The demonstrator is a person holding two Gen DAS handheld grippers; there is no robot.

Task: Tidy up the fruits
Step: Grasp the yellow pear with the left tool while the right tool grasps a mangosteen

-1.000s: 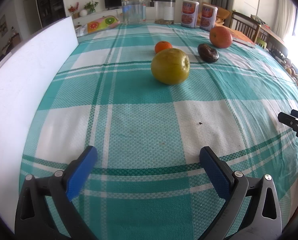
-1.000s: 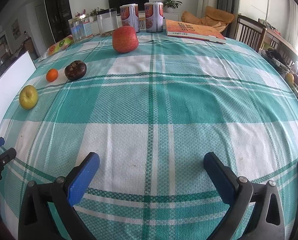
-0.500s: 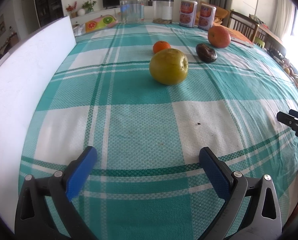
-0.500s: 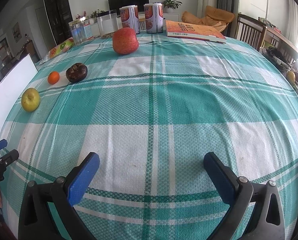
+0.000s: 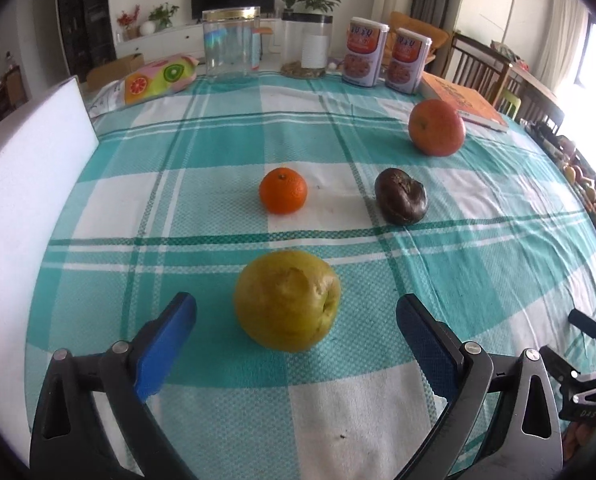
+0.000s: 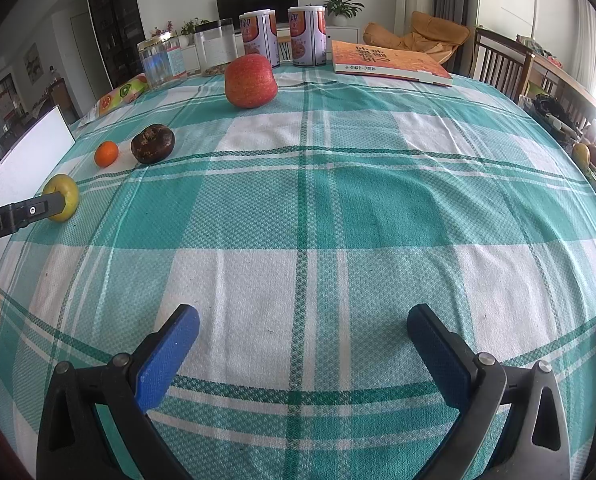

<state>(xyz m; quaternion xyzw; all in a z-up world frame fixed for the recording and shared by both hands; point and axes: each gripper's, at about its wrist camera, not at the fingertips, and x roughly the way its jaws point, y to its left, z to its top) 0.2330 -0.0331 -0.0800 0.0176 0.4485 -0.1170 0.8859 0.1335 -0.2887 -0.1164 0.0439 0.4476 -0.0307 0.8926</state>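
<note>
Several fruits lie on the teal checked tablecloth (image 5: 226,392). A yellow-green apple (image 5: 287,299) sits between the wide-open fingers of my left gripper (image 5: 296,320), untouched. Beyond it are a small orange (image 5: 283,191), a dark purple mangosteen (image 5: 401,196) and a red apple (image 5: 437,127). In the right wrist view the yellow-green apple (image 6: 67,192) is at the far left with a left gripper finger in front of it; the orange (image 6: 106,153), mangosteen (image 6: 153,143) and red apple (image 6: 251,81) lie further back. My right gripper (image 6: 303,340) is open and empty over the cloth.
A white board (image 5: 22,208) stands along the table's left edge. At the far end are a clear jar (image 5: 231,50), a second jar (image 5: 308,50), two printed cans (image 5: 386,58), a fruit-print packet (image 5: 154,80) and an orange book (image 5: 464,104). Chairs (image 6: 502,64) stand right.
My left gripper has moved forward so the yellow-green apple now lies between its open fingers. The right gripper has barely moved. No fruit has moved.
</note>
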